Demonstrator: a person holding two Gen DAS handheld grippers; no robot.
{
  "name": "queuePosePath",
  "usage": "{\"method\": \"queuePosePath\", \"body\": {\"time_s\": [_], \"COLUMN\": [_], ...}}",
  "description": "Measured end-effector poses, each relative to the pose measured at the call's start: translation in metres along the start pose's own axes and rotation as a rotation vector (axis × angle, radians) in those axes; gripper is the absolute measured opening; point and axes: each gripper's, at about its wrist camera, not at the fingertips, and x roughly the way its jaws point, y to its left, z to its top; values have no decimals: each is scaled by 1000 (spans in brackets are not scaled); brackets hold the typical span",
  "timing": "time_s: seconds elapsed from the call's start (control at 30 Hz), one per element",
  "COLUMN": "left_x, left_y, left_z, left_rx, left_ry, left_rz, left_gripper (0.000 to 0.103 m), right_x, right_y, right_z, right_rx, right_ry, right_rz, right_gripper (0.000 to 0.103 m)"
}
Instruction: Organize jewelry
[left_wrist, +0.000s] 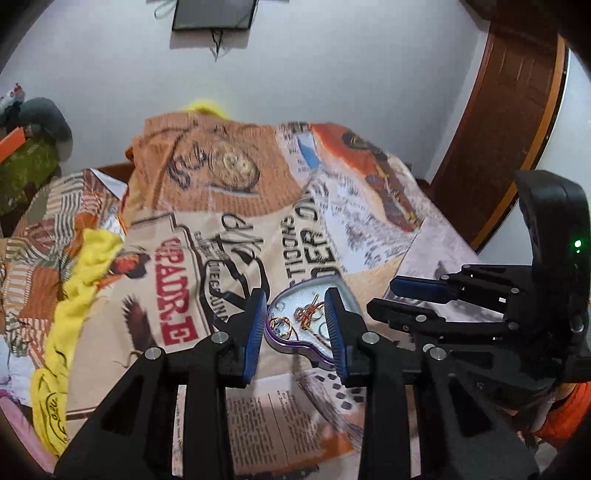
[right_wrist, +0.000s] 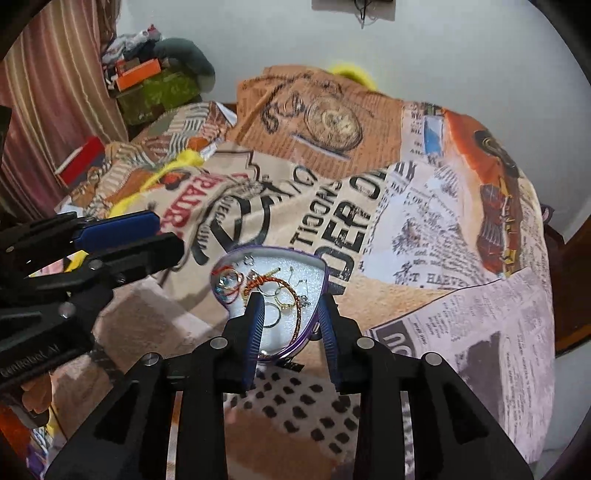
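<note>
- Because the tin (right_wrist: 325, 275) keeps the tangled jewelry (right_wrist: 275, 291) together, it sits on the printed bedspread (right_wrist: 461, 229) between both tools.
- Left gripper (left_wrist: 297, 325) and right gripper (right_wrist: 291, 325) hover over it, jaws apart, holding nothing, likely lining up a pick.

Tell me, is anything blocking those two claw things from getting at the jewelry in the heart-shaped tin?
Nothing visible does. The heart-shaped tin lies open on the printed bedspread, no lid over the jewelry. The right gripper and left gripper are both open, right over the tin.
</note>
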Motion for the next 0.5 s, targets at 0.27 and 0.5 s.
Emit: {"method": "queuePosePath", "body": {"time_s": [0.27,0.5], "left_x": [-87,-171], "left_y": [-27,-63], "left_z": [6,-2], "left_rx": [53,108], "left_ry": [-153,-356], "left_rz": [33,91], "left_gripper": [32,33], "right_x": [-82,-186], "right_y": [12,30], "right_z": [-1,-20], "right_rx": [-12,-14], "right_ry": [-159,-420], "right_rz": [-28,-48], "right_gripper": [27,27]}}
